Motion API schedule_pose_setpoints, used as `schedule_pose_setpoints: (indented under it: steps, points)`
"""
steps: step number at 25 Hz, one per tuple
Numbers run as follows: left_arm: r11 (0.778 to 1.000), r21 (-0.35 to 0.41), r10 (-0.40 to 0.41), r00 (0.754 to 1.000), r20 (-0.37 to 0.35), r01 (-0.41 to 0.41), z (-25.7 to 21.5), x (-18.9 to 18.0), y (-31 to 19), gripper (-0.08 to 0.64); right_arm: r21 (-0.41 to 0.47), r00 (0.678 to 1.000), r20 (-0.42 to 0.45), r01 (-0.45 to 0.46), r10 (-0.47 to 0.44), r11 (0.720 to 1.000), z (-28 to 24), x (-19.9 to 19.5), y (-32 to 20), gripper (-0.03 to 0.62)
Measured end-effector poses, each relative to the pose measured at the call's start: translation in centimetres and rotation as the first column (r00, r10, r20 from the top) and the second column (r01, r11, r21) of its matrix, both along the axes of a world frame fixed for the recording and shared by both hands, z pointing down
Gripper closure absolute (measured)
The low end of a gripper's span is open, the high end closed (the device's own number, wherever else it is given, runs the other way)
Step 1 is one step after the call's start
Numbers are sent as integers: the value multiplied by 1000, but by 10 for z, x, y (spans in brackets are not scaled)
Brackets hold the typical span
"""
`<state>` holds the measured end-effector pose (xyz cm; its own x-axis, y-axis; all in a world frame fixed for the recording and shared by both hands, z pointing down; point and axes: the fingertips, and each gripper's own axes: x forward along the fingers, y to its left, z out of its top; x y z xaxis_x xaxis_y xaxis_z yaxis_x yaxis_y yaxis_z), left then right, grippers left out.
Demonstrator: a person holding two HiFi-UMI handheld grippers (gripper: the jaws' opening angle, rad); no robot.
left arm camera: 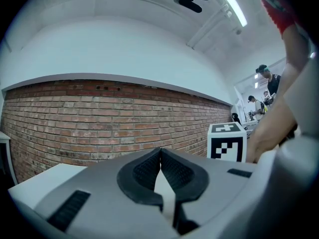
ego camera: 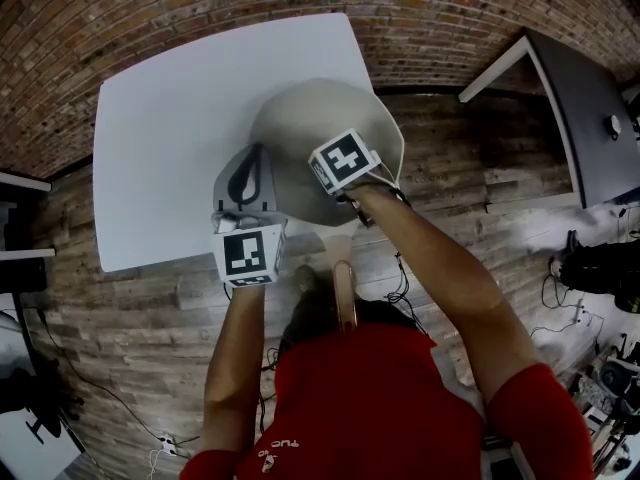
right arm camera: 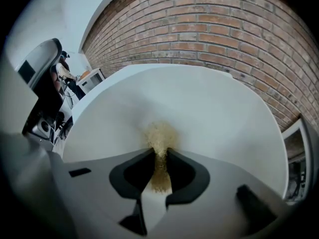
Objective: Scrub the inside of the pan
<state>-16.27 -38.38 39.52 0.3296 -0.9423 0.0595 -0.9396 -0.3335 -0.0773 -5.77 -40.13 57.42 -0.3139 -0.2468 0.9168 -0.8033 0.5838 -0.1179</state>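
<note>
right gripper (right arm camera: pixel 160 156) pinches scrub pad (right arm camera: pixel 158 136), pan (right arm camera: pixel 219 108) inside straight ahead of jaws; left gripper (left arm camera: pixel 160 152) jaws pressed together, empty

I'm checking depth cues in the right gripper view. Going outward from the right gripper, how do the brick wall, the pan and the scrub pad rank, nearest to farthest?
From the right gripper:
1. Scrub pad, clamped between its jaws.
2. Pan, its pale inside directly under and ahead of the pad.
3. Brick wall, far behind, across the top of the view.
</note>
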Motion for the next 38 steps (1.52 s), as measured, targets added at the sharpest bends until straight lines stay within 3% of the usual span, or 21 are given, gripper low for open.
schedule_pose_setpoints:
  steps: [7,14,20,38]
  points:
    - [1000,-5,9,1000,1,-9,2,6,2,546,-7,999,-11,-34,34,999,-4,21,0,517]
    - [1000,0,2,1000,-13,-2,-2,0,4,546,-61,995,82,59,-54,996,-13,-30,25,517]
    - [1000,1,-5,1000,-14,5,-3,-4,7,546,-102,989,80,133,-125,986,-8,-48,41,517]
    - [1000,10,23,999,-32,-23,-6,9,9,546,-108,997,-37,65,-69,992,-12,17,33,517]
